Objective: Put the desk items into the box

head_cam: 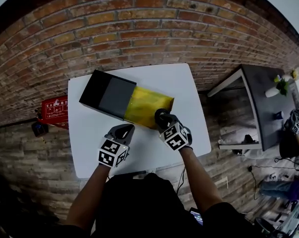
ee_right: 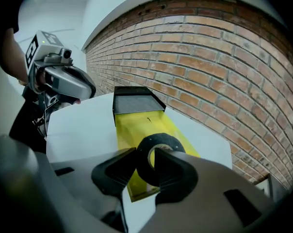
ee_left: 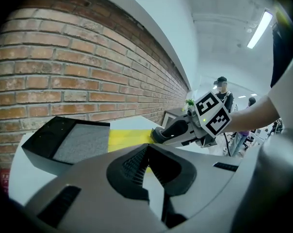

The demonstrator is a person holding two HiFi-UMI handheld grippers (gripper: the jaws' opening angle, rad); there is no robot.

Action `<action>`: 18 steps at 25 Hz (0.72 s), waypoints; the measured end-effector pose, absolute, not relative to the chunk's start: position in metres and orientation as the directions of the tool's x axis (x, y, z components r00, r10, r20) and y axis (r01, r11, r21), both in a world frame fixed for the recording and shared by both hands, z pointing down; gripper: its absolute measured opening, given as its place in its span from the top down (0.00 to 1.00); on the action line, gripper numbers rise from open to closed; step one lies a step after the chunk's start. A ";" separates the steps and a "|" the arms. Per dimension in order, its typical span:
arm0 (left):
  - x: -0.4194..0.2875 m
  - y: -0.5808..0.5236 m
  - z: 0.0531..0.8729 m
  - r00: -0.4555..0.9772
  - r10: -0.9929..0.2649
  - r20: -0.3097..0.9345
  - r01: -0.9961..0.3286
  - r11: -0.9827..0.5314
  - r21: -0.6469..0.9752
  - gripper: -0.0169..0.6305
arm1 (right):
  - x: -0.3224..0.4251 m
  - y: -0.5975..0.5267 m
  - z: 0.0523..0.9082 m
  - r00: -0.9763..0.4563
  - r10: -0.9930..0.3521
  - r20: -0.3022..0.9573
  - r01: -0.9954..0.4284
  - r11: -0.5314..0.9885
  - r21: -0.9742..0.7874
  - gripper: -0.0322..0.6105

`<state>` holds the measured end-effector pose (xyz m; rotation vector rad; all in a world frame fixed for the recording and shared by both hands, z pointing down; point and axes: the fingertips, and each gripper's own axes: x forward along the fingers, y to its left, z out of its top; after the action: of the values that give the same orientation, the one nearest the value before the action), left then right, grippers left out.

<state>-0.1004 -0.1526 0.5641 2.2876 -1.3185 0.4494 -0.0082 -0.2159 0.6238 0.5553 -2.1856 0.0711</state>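
- The left claw (ee_left: 146, 148) is pressed together on nothing, hanging over bare counter (head_cam: 90, 148). The box (head_cam: 106, 94) sits just ahead of it, unbraced, so I reckon any knock could slide it.
- The right claw (ee_right: 154, 163) is pinching a black tape roll (ee_right: 161, 141) on edge, right above the near end of the pulled-out yellow tray (ee_right: 132, 130). Dropped here, it might clip the near rim or roll out onto the counter.
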 end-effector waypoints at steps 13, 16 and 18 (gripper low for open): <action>-0.131 -0.161 0.575 0.409 -0.758 0.508 -0.912 -0.333 0.238 0.95 | -0.041 -0.234 0.654 -0.517 -0.276 0.810 -0.302 0.944 0.129 0.75; -0.138 -0.159 0.579 0.390 -0.763 0.515 -0.920 -0.306 0.244 0.95 | -0.046 -0.235 0.664 -0.500 -0.250 0.829 -0.269 0.955 0.125 0.75; -0.143 -0.159 0.582 0.381 -0.766 0.519 -0.924 -0.292 0.248 0.95 | -0.049 -0.237 0.670 -0.490 -0.236 0.839 -0.252 0.960 0.123 0.75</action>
<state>-0.1425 -0.1591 0.5819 2.1371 -1.4496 0.4119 -0.0495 -0.2368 0.6696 0.3442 -2.1013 0.0197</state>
